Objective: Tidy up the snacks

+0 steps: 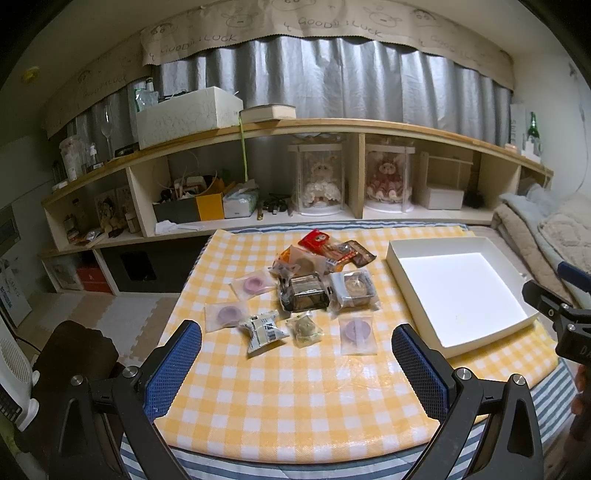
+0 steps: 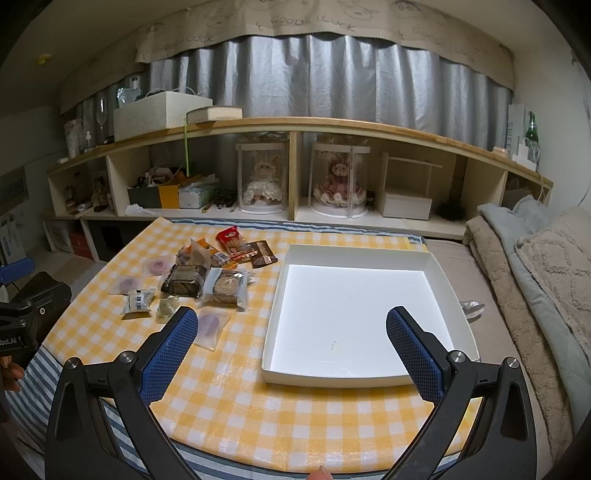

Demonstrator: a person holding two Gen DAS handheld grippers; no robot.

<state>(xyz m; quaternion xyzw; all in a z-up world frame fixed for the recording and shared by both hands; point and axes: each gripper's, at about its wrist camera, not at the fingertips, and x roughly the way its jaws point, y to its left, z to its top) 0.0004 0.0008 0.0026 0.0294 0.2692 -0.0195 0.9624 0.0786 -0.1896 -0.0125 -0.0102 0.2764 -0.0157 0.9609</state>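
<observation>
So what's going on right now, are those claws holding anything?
Left gripper open, empty. Right gripper open, empty, above the white tray. Snacks piled on the checked cloth, none in the tray. Nothing in the way.

A long wooden shelf unit (image 1: 295, 127) runs under grey pleated curtains (image 1: 332, 77) topped by a scribbled valance (image 2: 314, 22). Folded blankets (image 2: 532, 258) lie right, on what may be a bed.

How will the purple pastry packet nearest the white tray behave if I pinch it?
The purple pastry packet looks light, so it may slide on the glossy checked cloth. Its clear film edges probably flop and crinkle. The round pastry inside could crush; pinch gently.
</observation>
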